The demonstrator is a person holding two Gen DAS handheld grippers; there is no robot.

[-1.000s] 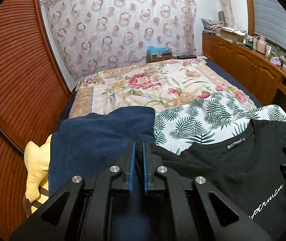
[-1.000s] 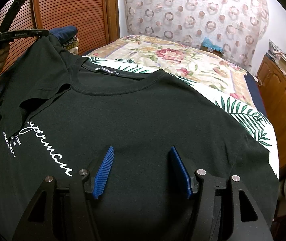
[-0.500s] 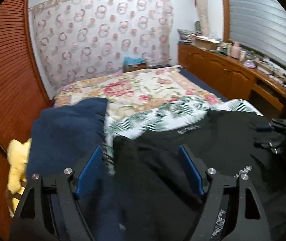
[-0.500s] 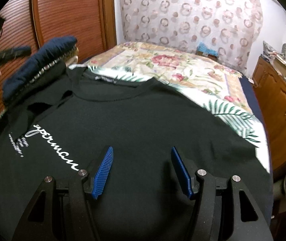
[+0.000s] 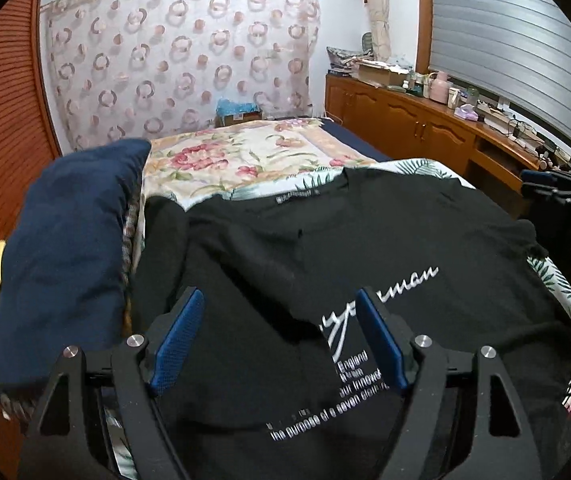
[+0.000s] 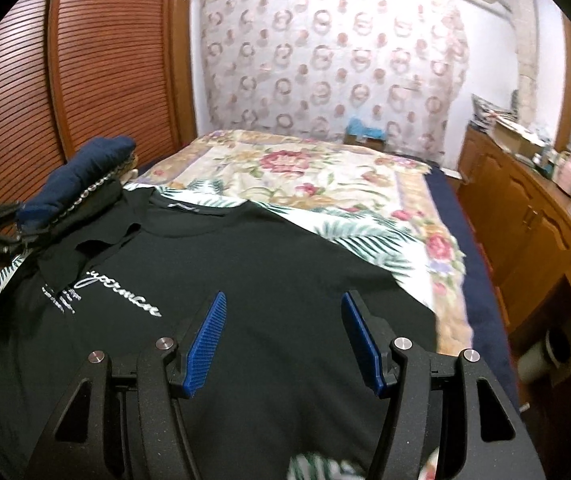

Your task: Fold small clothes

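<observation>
The soft black cotton T-shirt (image 5: 365, 248) with white script lettering lies spread across the lower centre of both views, one sleeve folded inward. The left gripper (image 5: 281, 336), whose jaws have just been opening, stands apart over it. The right gripper (image 6: 283, 340) gapes too, holding nothing.

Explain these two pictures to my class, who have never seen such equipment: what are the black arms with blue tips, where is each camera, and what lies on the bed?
There is no robot here: a person holds a two-finger gripper in each hand, with a camera on each looking forward along its fingers. One picture comes from the left gripper, the other from the right gripper. Both stand open and hold nothing. Below them a black T-shirt with white lettering lies spread on the bed, one sleeve already folded in. Beside it sits a pile topped by a dark blue garment.
</observation>
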